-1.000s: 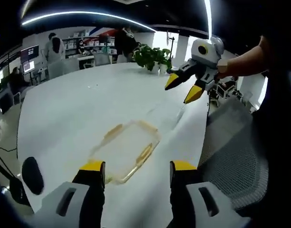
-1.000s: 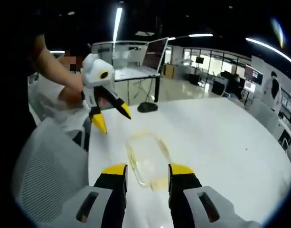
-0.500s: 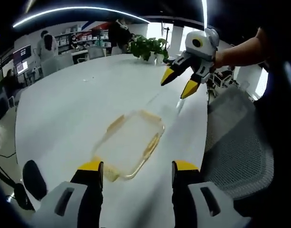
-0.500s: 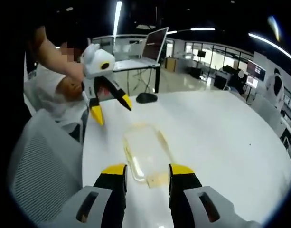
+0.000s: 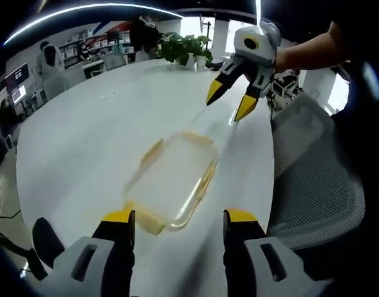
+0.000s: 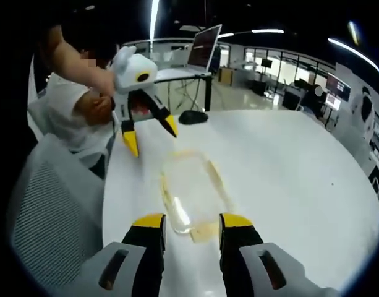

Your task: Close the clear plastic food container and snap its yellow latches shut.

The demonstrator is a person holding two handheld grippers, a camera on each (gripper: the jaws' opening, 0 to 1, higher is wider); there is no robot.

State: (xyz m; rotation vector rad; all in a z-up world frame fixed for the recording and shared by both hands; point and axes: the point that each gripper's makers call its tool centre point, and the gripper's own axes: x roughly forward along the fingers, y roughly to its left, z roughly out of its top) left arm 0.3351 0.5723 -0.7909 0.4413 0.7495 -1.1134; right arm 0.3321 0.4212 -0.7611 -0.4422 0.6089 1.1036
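The left gripper [image 5: 178, 224] was held low at the near side, its yellow-tipped fingers [image 5: 120, 218] parted and empty. The right gripper [image 6: 189, 229] likewise had its fingers [image 6: 236, 221] spread apart with nothing between them. Each was gripped by a bare forearm [image 5: 306, 54], both raised and angled downward.
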